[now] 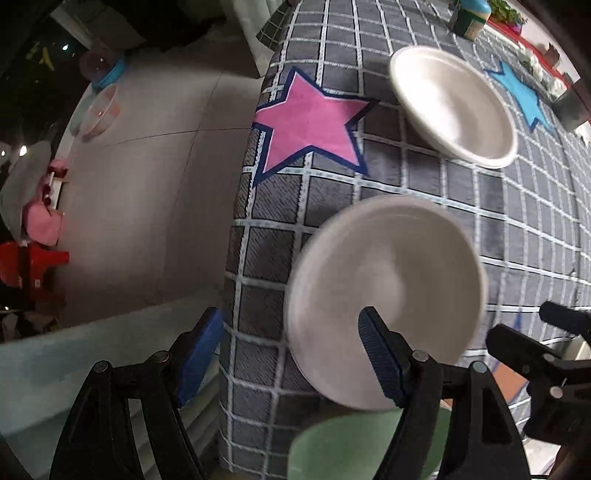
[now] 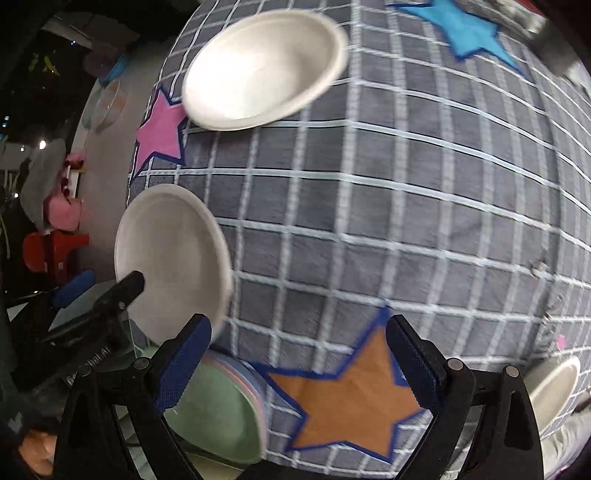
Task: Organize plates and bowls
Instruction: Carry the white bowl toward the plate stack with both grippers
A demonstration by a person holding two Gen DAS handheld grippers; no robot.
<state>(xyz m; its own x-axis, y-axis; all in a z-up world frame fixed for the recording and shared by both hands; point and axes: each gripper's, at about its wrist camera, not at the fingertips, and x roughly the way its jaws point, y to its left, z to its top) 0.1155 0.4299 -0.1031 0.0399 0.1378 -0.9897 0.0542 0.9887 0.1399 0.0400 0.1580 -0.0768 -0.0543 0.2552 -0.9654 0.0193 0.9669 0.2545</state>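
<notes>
Two white plates lie on the grey checked tablecloth (image 1: 517, 221): a near one (image 1: 388, 295) and a far one (image 1: 454, 107) beside a pink star (image 1: 314, 122). My left gripper (image 1: 290, 354) hangs open above the near plate's left rim and the table edge, gripping nothing. A green bowl (image 1: 351, 443) sits just below it. In the right wrist view my right gripper (image 2: 301, 362) is open and empty above an orange star (image 2: 354, 398). The near plate (image 2: 173, 258), the far plate (image 2: 262, 70) and a stack of bowls with the green one on top (image 2: 218, 410) lie to its left.
The table edge drops to a grey floor (image 1: 147, 184) on the left, with a red stool (image 1: 33, 266), pink items and clear bowls (image 1: 99, 110). A blue star (image 1: 524, 96), a bottle (image 1: 472, 18) and a metal object (image 1: 569, 107) sit far back. Another white bowl (image 2: 554, 384) is at the near right.
</notes>
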